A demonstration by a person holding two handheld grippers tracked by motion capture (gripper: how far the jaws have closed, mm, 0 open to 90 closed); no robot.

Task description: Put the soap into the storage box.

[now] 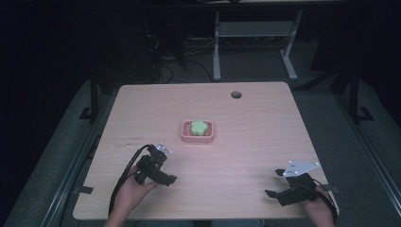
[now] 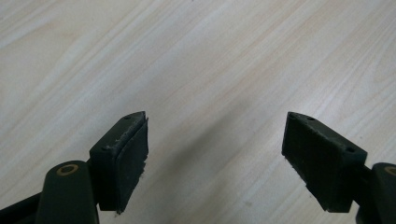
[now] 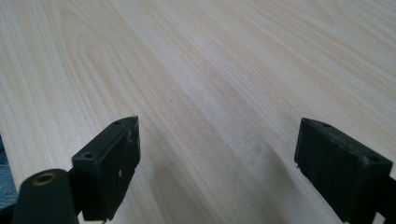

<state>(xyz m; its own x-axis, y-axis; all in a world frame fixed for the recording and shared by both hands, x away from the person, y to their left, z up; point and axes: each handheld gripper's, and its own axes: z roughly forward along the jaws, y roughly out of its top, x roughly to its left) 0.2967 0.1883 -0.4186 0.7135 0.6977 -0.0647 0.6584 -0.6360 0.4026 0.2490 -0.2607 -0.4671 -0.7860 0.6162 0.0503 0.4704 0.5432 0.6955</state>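
Two grippers, both released: your left gripper [image 1: 163,163] sits near the table's [image 1: 255,142] front-left corner, your right gripper [image 1: 274,182] near the front-right corner. In the left gripper view [image 2: 215,154] and the right gripper view [image 3: 217,163] the jaws stand wide apart over bare wood, with nothing between them.

What you are after, by the look of it, is the green soap [image 1: 199,126], a flower-shaped piece lying in the pink dish [image 1: 184,137] around the middle of the table, a little toward the far edge. It is well apart from both grippers; the left one is nearer.

To do the reach well:

- Go with the left gripper, and keep the jaws as wide as they are until they straddle the soap
- Come in from the front edge and from above, so the jaw tips clear the dish's rim instead of knocking it
- Line the jaws up so each pad meets a lobe squarely; a lobed shape can twist out of a lopsided squeeze
- Close slowly. Soap is likely slick, and a hard pinch may squirt it out or dent it
- The dish looks light, so it may slide or lift along with the soap. Bring the right gripper across from its corner to steady the rim nearest the right edge if it does
- Lift straight up before you carry anything sideways
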